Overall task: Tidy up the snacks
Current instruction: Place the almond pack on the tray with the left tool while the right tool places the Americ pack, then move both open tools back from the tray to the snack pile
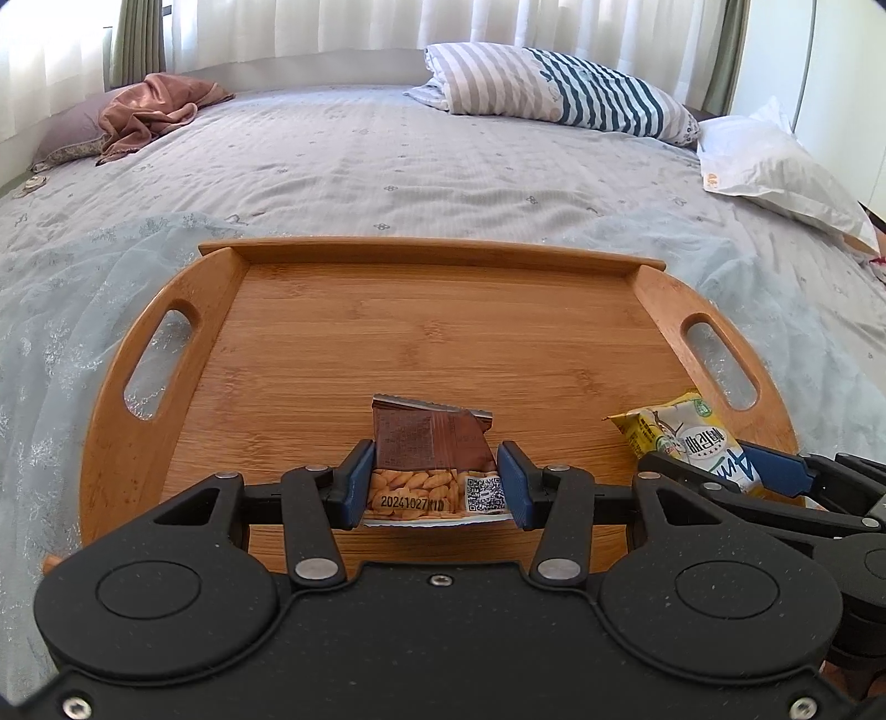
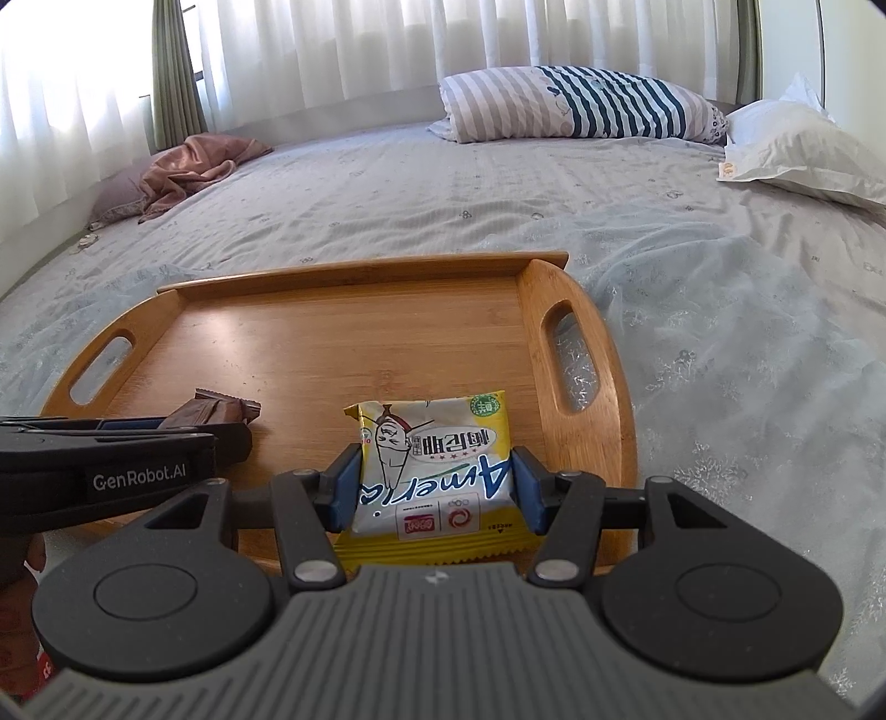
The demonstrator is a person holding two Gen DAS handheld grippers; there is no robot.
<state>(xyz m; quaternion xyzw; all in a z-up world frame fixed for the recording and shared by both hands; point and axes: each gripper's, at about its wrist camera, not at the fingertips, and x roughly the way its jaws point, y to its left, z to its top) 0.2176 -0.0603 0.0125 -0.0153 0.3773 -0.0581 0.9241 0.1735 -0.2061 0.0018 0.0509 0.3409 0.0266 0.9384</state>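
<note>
Both grippers are down at the near edge of the oval bamboo serving tray with cut-out handles (image 1: 421, 343), which sits on a bed with a pale grey-blue patterned bedspread (image 1: 343, 155).

The left gripper (image 1: 437, 482) is clamped on a small brown foil snack packet with a clear window showing orange crackers (image 1: 429, 451); both blue pads press against its sides. The packet pokes forward over the tray's near-middle part, with its crimped far end tipped up a bit. Can't tell whether its underside is actually resting on the wood.

The right gripper (image 2: 437, 487) is grasping a white and yellow snack pouch with blue lettering and a cartoon figure (image 2: 437, 459), pads tight on both sides. That one's over the near right part of the tray, close to the right handle slot. From the left camera you can see it just beside the brown packet, to the right, not touching.

Far side of the bed: a striped folded quilt in grey, white and dark teal (image 1: 559, 88), a white pillow (image 1: 769, 160) on the far right, and a crumpled pinkish-brown cloth (image 1: 149, 111) on the far left. Sheer white curtains (image 2: 387, 50) behind all that.
</note>
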